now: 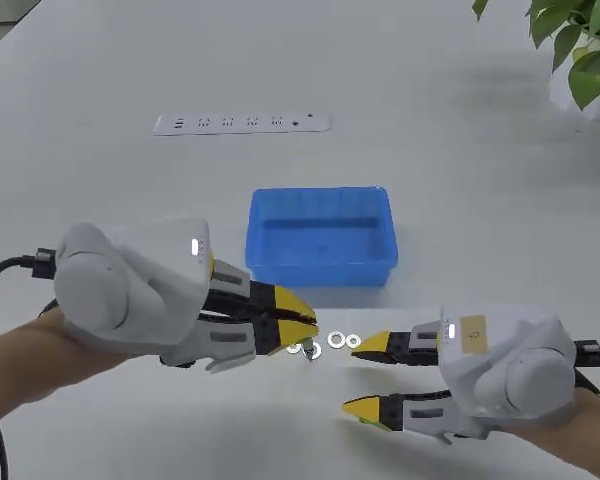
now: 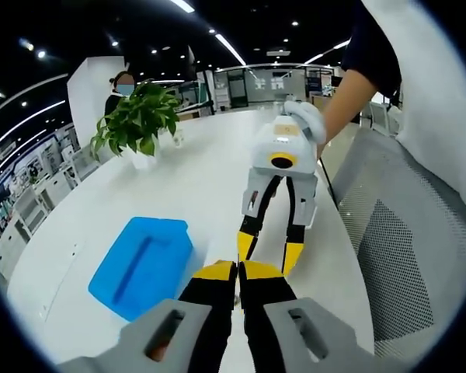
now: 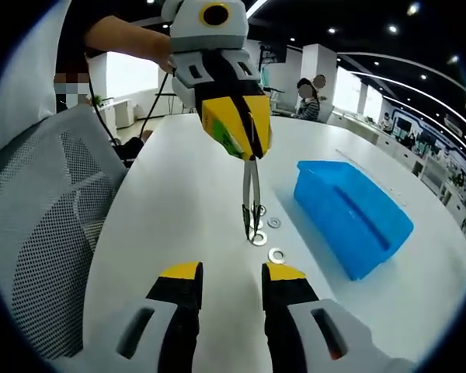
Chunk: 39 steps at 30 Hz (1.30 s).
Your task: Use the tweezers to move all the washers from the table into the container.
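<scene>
My left gripper is shut on metal tweezers that point down at the table. Their tips stand at a small cluster of silver washers; whether one is pinched cannot be made out. More washers lie just right of the tips. The blue container sits empty behind them, a short way off. My right gripper hovers open and empty to the right of the washers, jaws aimed left. In the left gripper view the shut left gripper faces the right gripper and the container.
A white power strip lies at the far side of the white table. A potted plant stands at the far right corner. A mesh chair is behind the left hand. People stand far off in the room.
</scene>
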{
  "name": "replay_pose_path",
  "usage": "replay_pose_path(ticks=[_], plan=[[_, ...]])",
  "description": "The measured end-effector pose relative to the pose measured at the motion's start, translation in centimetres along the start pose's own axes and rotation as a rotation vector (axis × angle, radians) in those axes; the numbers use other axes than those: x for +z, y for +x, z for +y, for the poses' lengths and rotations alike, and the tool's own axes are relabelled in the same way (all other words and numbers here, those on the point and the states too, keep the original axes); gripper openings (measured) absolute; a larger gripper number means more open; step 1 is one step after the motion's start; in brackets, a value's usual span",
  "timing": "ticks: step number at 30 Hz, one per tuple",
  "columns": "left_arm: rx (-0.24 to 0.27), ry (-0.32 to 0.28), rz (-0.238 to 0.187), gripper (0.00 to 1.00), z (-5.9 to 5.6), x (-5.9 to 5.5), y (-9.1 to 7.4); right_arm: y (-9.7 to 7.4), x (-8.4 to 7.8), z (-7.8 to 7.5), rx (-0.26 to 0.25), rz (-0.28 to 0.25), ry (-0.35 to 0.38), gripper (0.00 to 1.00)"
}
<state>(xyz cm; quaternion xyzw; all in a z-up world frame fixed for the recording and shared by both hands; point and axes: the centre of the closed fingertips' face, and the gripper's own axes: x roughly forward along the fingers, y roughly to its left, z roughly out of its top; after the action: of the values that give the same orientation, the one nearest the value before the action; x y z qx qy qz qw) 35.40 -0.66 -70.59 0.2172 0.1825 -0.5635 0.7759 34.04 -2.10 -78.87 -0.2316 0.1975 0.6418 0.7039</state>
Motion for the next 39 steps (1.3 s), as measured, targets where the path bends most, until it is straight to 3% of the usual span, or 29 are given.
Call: replay_pose_path(ticks=[5, 11, 17, 26, 31, 39], plan=[[-0.030, -0.012, -0.005, 0.06, -0.2, 0.2, 0.2, 0.0, -0.2, 0.1, 0.000, 0.003, 0.009, 0.31], [-0.101, 0.030, 0.019, 0.05, -0.6, 0.2, 0.4, 0.3, 0.2, -0.1, 0.002, -0.007, 0.017, 0.31], [-0.166, -0.006, 0.022, 0.05, -0.3, 0.3, 0.6, 1.3, 1.4, -1.2, 0.008, -0.014, 0.004, 0.31], [-0.210, -0.037, 0.015, 0.05, 0.4, 0.2, 0.6, 3.0, 2.9, -1.8, 0.033, -0.037, 0.005, 0.30], [-0.221, -0.035, 0.011, 0.06, 0.3, 0.0, 0.5, 3.7, 3.3, -1.8, 0.050, -0.037, -0.012, 0.16], [-0.222, -0.027, 0.010, 0.06, 0.2, 0.0, 0.6, 3.6, 3.5, -1.8, 0.044, -0.040, -0.031, 0.10]])
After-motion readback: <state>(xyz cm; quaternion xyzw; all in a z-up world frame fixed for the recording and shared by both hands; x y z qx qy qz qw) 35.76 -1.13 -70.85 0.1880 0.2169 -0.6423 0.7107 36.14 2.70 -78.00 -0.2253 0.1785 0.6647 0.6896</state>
